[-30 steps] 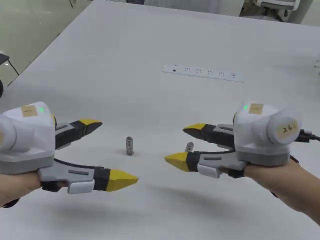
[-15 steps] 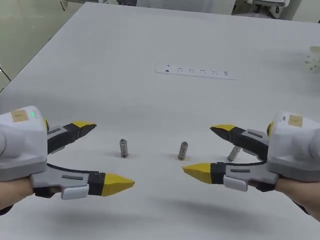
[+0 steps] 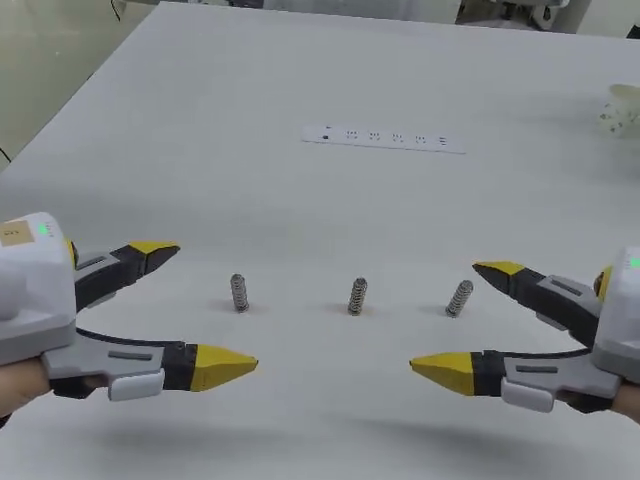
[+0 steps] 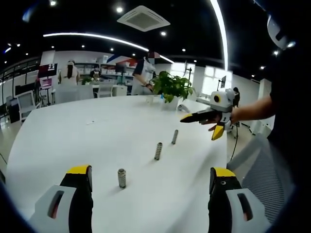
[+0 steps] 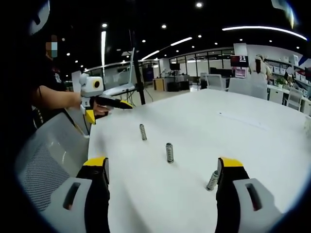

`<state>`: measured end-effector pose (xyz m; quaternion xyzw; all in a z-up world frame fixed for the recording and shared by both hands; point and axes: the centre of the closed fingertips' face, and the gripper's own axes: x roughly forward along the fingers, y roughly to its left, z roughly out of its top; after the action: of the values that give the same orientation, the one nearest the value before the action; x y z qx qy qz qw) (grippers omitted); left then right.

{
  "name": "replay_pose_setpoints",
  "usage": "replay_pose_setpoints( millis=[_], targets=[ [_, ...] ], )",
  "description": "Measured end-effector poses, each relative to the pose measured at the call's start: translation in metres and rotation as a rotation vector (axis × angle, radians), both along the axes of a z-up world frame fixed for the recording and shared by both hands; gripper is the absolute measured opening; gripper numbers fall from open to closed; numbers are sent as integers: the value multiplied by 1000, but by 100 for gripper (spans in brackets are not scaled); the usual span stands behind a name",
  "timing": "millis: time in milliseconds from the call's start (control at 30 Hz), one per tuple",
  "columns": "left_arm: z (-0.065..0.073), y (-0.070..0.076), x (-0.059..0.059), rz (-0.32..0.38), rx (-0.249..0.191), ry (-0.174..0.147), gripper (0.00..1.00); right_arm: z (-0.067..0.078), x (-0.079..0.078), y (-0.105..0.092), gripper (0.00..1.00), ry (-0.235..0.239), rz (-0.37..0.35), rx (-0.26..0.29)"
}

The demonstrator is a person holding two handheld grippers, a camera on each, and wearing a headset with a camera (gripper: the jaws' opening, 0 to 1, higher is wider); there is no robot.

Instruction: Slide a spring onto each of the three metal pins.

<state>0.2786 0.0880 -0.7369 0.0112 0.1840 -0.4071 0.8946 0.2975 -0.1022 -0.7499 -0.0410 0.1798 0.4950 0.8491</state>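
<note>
My left gripper (image 3: 205, 305) and right gripper (image 3: 458, 316) both have fingers spread wide, empty. Three springs (image 3: 357, 296) stand in a row on the table (image 3: 300, 80) between them, one tilted just beside my right fingers.

Left gripper (image 4: 150, 171) jaws stand wide apart above the table (image 4: 73, 141). Near spring (image 4: 121, 177), middle spring (image 4: 158, 151) and far spring (image 4: 175, 137) stand in a row. Beyond, a hand (image 4: 229, 115) holds the right gripper (image 4: 200, 125), jaws apart

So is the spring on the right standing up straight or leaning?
Leaning: the right spring tilts, top toward the right; the left spring stands straight.
</note>
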Motion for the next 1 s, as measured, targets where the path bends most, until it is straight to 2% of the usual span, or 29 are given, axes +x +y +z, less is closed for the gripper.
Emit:
replay_pose_setpoints(
  millis=[133,367,633,700,900,1000],
  targets=[
    [0,4,-1,12,-2,0,98,-6,2,-13,96,7,-23,-14],
    [0,9,-1,35,-8,-7,98,-8,-2,-22,98,14,-38,-24],
    [-8,17,-5,59,8,2,98,-9,-1,-40,98,22,-105,-11],
    [-10,18,-5,69,0,6,98,-12,-2,-43,98,31,-121,-10],
    [-6,15,-7,73,-11,-1,98,-16,-7,-47,98,30,-126,-31],
    [-7,16,-8,77,-11,2,98,-12,-6,-46,97,31,-145,-10]
  ],
)
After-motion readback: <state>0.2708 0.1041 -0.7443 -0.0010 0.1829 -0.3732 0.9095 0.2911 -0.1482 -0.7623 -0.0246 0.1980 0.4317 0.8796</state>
